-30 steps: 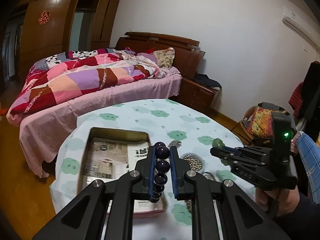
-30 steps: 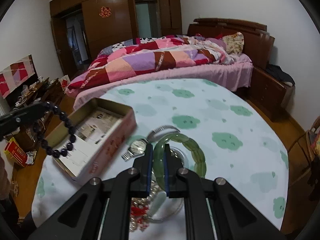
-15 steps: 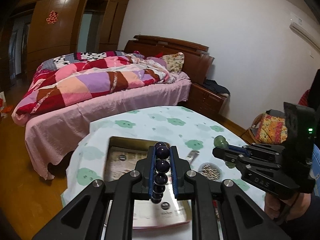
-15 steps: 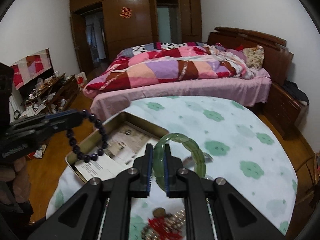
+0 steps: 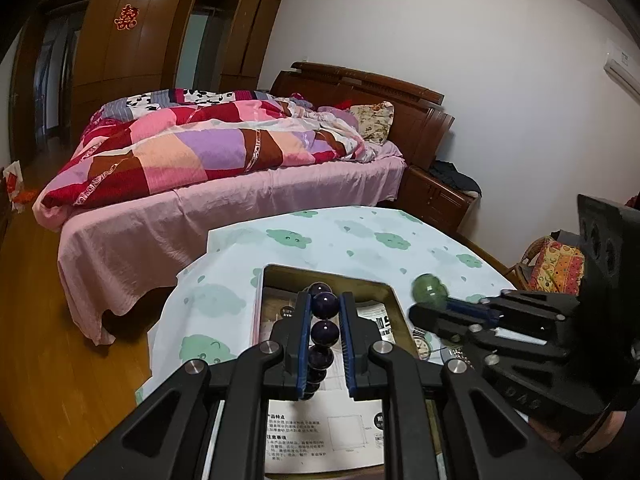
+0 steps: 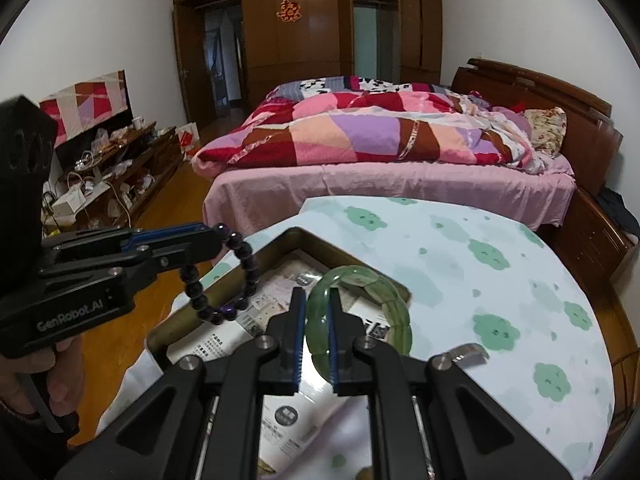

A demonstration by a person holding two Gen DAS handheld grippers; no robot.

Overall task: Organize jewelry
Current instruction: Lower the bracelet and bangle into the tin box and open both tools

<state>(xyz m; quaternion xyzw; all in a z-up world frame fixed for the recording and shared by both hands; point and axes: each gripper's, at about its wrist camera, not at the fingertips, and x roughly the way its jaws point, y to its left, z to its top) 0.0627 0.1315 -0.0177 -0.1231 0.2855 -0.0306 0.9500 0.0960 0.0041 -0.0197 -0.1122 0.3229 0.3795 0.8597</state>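
A: Left claw (image 5: pixel 325 312) clamped on a dark purple bead bracelet (image 5: pixel 324 330), beads stacked in a line between the blue pads, loop dangling free below the tips in the right wrist view (image 6: pixel 218 276).

B: Hanging right over the open box (image 5: pixel 384 294), above its left side. Printed paper sheets (image 5: pixel 320 436) lining the bottom of that box.

A: Right claw (image 6: pixel 318 322) pinched tight on a green jade bangle (image 6: pixel 368 300), thin rim squeezed between the pads, ring standing upright and curving off to the right.

B: Also above the box, near its far right corner. From the left wrist view, just a green rounded bit poking out past the right claw's tips (image 5: pixel 430 290).

A: Both pieces held in the air, neither touching the box or the paper.

B: Box sitting on the table (image 6: pixel 500 280), under a pale cloth with green cloud shapes. Silver wristwatch (image 5: pixel 422 344) lying on the cloth just beside the box's right wall, partly hidden by the right claw.

A: Hand (image 6: pixel 60 380) wrapped round the left grip at lower left of the right wrist view. Bed (image 6: pixel 392 176) with a patchwork quilt beyond the table.
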